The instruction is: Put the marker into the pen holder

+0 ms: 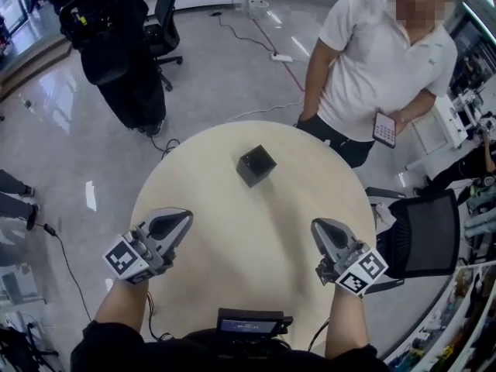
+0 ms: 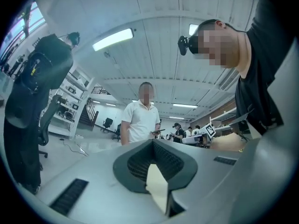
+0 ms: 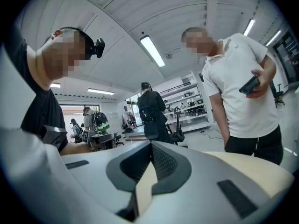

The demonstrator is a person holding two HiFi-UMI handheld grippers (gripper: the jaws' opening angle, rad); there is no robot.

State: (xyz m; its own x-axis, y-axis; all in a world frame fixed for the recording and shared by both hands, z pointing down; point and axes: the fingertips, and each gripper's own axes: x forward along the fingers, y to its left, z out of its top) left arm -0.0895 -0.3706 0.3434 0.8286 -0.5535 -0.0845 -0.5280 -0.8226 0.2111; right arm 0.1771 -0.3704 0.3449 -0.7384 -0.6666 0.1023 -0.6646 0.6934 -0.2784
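Note:
The pen holder (image 1: 256, 166), a small black square cup, stands upright near the middle of the round beige table (image 1: 232, 262). No marker shows in any view. My left gripper (image 1: 177, 222) hovers over the table's near left part, shut, with nothing between its jaws. My right gripper (image 1: 322, 229) is over the near right part, also shut and empty. Both sit well short of the holder. In the left gripper view the left gripper (image 2: 153, 141) points up towards the room, its jaws meeting. In the right gripper view the right gripper (image 3: 151, 143) looks the same.
A person in a white shirt (image 1: 387, 60) holding a phone stands at the table's far right edge. A black office chair (image 1: 422, 242) is close to the right edge. Another figure in black (image 1: 116, 45) and a chair stand far left; cables lie on the floor.

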